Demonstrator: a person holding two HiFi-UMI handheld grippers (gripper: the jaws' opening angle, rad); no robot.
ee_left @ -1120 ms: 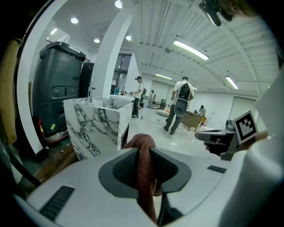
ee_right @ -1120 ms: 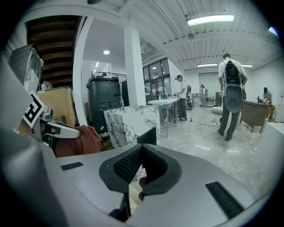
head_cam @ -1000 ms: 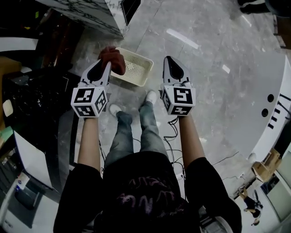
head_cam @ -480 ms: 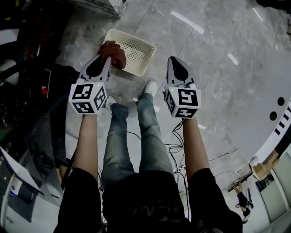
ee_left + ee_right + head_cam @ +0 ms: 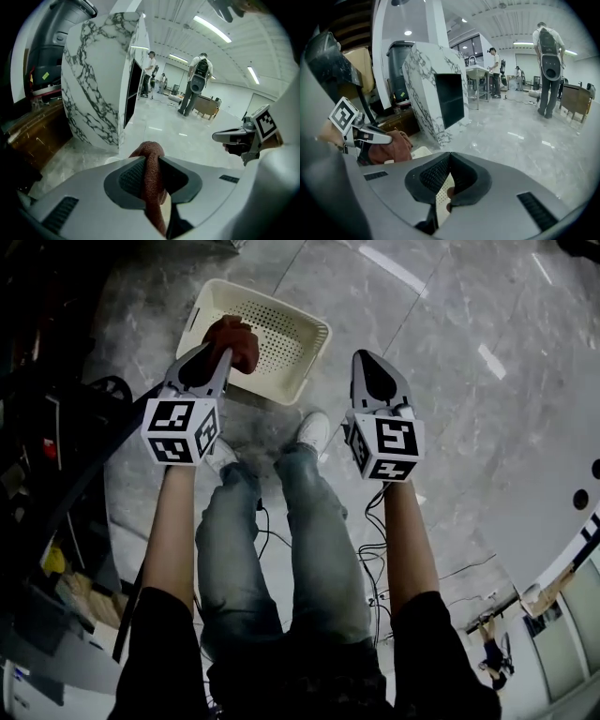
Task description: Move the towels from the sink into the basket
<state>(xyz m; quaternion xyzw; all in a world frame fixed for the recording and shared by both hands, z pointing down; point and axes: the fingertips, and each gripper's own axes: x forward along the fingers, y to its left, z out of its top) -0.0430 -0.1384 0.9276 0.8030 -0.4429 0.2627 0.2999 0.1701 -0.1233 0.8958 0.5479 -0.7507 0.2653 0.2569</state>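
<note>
Nearest you, your legs in jeans (image 5: 300,521) end in a white shoe (image 5: 314,430) just short of the near rim of the basket (image 5: 314,357). Black cables (image 5: 367,549) lie on the grey floor (image 5: 469,427) on your side of the basket, well back from it.

Your left gripper (image 5: 221,352) reaches over the basket's near left corner. Its jaws pinch a fold of the rust-brown towel (image 5: 239,338), and the left gripper view shows that fold squeezed between the dark pads (image 5: 129,176) and running down behind them. The rest of the towel bunches past the tips, above the basket's perforated floor. You cannot tell from here whether it touches the bottom.

Your right gripper (image 5: 364,358) hangs just outside the basket's right rim, over bare floor. Its jaws are pressed together at the tips with nothing between them; through the slit behind them a strip of the basket's cream mesh shows.

Beyond the basket stands a white cabinet with dark marbling (image 5: 433,93), close behind its far side. A dark grey bin (image 5: 396,65) rises past that. Far beyond the basket, across the shiny floor, several people stand, one wearing a backpack (image 5: 547,61).
</note>
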